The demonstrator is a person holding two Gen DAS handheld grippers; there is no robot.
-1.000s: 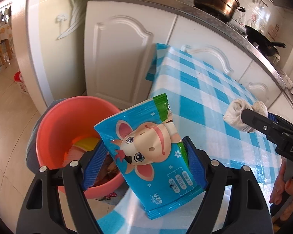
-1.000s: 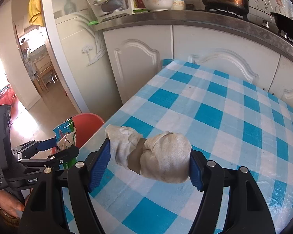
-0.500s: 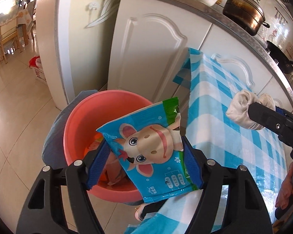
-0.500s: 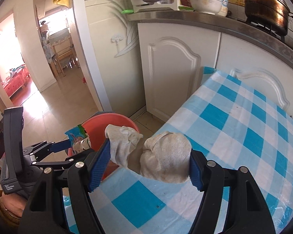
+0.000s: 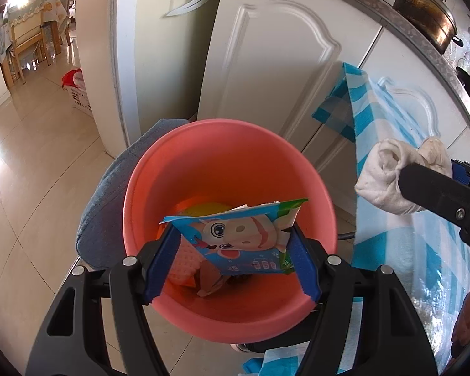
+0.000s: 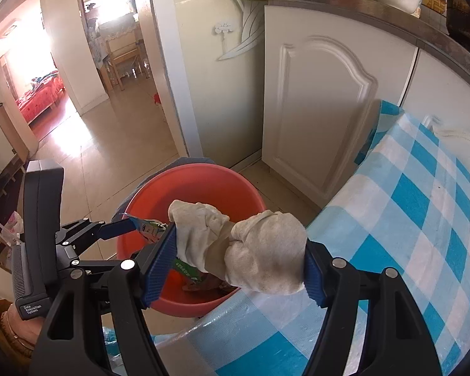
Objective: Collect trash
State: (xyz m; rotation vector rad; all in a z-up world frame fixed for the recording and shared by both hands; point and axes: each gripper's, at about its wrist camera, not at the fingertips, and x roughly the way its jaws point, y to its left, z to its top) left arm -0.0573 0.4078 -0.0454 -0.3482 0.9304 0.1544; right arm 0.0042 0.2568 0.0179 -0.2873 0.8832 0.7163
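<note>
Now, two pieces of trash hang at the red bucket (image 5: pixel 222 169), neither dropped yet.

The left gripper (image 5: pixel 232 260), jaws closing, pinches the blue snack packet (image 5: pixel 235 238) directly above the bucket's mouth; the flat packet is buckling and could stick to a pad on release. The right gripper (image 6: pixel 235 260) clamps the crumpled white rag (image 6: pixel 250 244) at the bucket's near rim, partly over the checked tablecloth (image 6: pixel 423 213) edge; released from there, I'd judge it could catch the rim and fall outside.
</note>
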